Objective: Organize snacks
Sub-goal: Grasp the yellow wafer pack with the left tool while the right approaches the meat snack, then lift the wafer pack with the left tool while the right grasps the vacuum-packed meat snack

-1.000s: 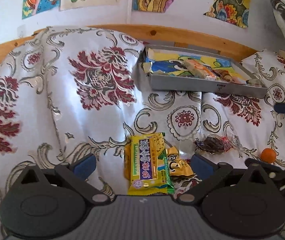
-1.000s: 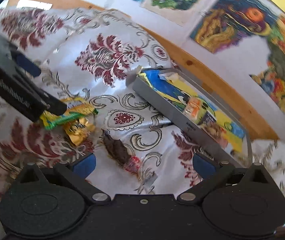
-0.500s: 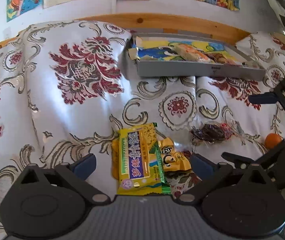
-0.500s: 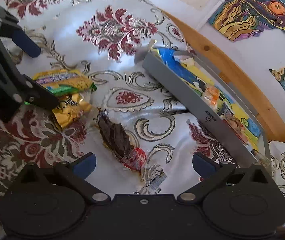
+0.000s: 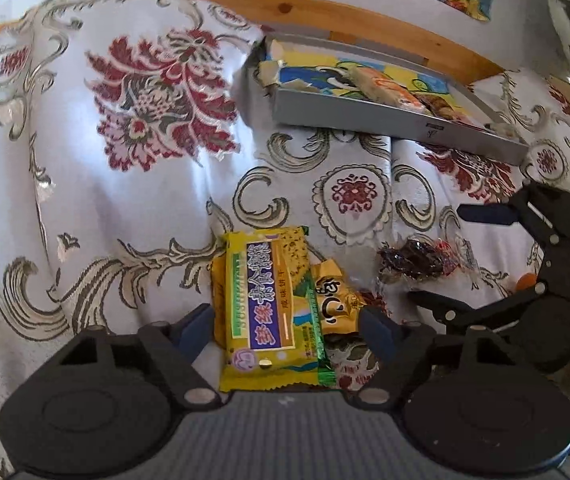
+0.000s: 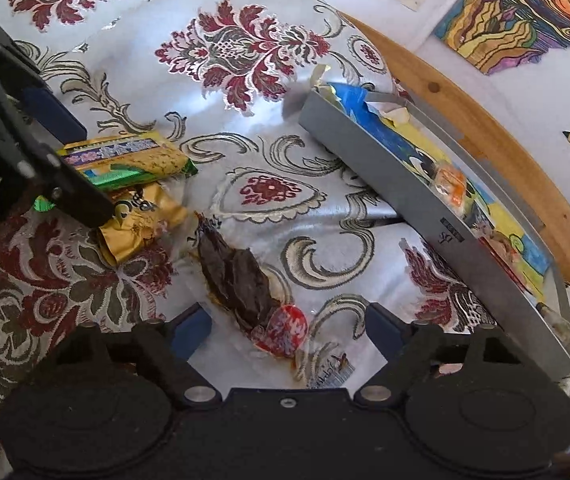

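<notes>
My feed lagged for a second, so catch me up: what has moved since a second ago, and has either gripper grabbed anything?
Both grippers came down and forward. The left gripper now straddles the yellow packet; the right gripper straddles the dark wrapped snack. Both are open and hold nothing. The packet, the gold wrapper, the dark snack and the tray lie where they were.

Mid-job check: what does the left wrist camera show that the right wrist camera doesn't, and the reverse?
Only the left wrist view: the right gripper from outside, open around the dark clear-wrapped snack, and a small orange thing behind it. Only the right wrist view: the left gripper from outside, open over the yellow cracker packet. Both: the gold packet, the grey tray already holding snacks, and the floral cloth.
</notes>
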A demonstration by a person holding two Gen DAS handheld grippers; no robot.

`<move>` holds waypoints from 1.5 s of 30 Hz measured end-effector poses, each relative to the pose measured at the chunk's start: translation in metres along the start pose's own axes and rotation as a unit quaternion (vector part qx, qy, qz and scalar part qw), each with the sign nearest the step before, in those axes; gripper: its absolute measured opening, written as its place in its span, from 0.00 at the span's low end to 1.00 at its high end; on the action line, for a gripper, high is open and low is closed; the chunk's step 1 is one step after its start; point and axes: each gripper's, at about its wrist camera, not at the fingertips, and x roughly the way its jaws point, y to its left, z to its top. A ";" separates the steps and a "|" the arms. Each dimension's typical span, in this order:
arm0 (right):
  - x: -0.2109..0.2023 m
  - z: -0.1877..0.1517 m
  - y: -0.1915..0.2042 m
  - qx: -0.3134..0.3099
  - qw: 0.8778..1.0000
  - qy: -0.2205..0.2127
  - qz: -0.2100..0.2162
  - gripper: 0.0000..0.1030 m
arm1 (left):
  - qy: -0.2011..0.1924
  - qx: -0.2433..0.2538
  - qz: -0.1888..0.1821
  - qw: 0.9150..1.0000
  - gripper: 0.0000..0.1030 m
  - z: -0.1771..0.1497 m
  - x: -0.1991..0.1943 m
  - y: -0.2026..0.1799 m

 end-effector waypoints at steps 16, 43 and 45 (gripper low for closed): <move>-0.002 0.006 0.005 0.011 0.999 0.008 0.034 0.37 | 0.033 -0.028 -0.017 0.999 0.50 0.001 0.002 0.001; 0.006 0.010 -0.010 0.026 0.995 0.011 0.092 0.50 | 0.043 -0.016 -0.011 0.999 0.50 -0.002 0.004 -0.005; 0.002 0.008 -0.007 0.026 0.996 0.015 0.086 0.49 | 0.043 -0.020 -0.012 0.999 0.50 -0.003 0.003 -0.005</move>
